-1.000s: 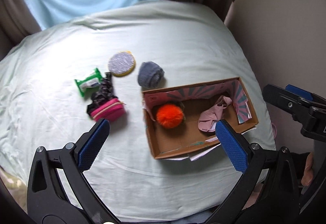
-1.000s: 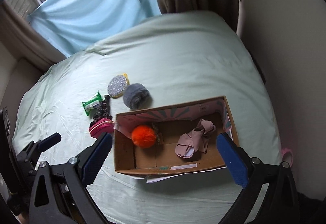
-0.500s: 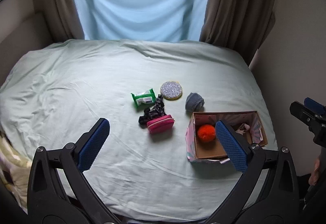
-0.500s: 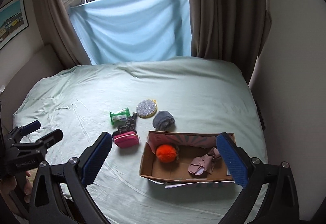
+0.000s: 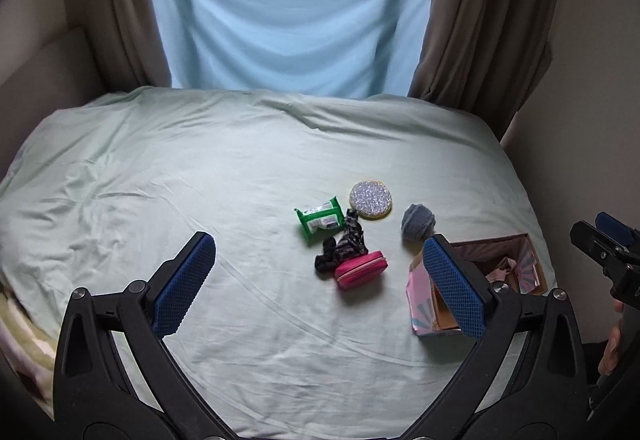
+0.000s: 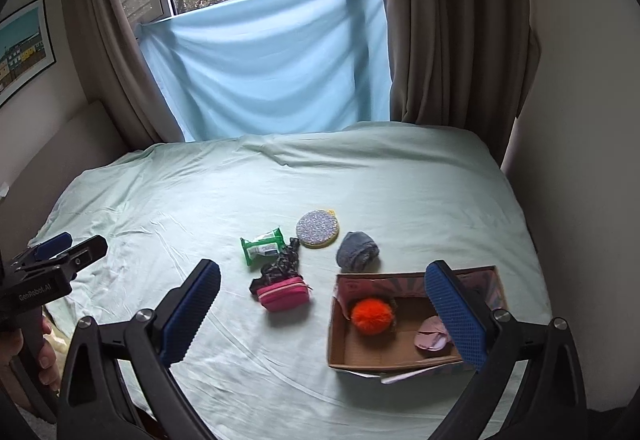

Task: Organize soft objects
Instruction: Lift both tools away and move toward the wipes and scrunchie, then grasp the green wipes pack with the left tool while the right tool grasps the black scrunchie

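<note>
Both grippers have pulled back from the bed (image 6: 200, 199) since a second ago. Going left to right, the left gripper (image 5: 320, 284) and right gripper (image 6: 324, 316) are hanging wide open, holding nothing. Wipes pack (image 6: 262, 244), pink pouch (image 6: 284, 294) and grey cloth ball (image 6: 357, 250) are lying at the cardboard box's (image 6: 340, 336) ten-to-twelve o'clock; orange pom-pom (image 6: 372, 316) is sitting inside.

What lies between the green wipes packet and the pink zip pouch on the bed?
A black patterned fabric bundle lies between the green wipes packet and pink zip pouch, touching the pouch; both wrist views show it.
</note>
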`<act>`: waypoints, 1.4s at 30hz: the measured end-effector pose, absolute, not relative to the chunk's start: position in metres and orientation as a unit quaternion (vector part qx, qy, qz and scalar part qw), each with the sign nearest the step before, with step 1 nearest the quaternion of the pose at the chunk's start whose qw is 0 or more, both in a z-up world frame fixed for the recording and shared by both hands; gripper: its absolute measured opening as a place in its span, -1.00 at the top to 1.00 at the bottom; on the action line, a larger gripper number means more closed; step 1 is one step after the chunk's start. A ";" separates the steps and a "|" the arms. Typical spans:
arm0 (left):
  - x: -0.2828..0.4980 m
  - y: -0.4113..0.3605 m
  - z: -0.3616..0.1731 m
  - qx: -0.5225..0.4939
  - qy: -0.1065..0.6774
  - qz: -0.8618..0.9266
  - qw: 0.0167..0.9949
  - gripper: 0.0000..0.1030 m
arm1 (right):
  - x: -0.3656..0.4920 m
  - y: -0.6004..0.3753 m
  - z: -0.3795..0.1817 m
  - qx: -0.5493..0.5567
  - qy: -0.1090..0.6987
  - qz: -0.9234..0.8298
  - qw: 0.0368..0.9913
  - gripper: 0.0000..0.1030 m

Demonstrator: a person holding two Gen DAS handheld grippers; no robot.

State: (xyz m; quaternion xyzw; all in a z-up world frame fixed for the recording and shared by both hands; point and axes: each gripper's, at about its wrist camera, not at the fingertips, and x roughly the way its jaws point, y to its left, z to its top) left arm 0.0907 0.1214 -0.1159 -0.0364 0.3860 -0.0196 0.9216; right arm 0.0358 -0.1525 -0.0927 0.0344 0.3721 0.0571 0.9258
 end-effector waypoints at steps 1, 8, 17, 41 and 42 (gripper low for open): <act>0.100 0.128 -0.118 -0.032 0.389 -0.026 0.920 -1.00 | 0.040 -0.147 -0.094 0.040 0.371 0.061 0.926 -0.98; 0.168 0.158 -0.141 -0.009 0.416 -0.066 0.907 -1.00 | 0.099 -0.104 -0.128 0.082 0.401 0.060 0.910 -0.98; 0.279 0.161 -0.228 0.025 0.492 -0.148 0.858 -1.00 | 0.179 -0.070 -0.208 0.092 0.447 0.051 0.888 -0.98; 0.429 0.074 -0.490 0.148 0.622 -0.283 0.715 -0.56 | 0.306 -0.056 -0.449 0.077 0.613 0.041 0.785 -0.39; 0.430 0.073 -0.494 0.148 0.624 -0.285 0.712 -0.48 | 0.308 -0.055 -0.453 0.075 0.616 0.046 0.783 -0.35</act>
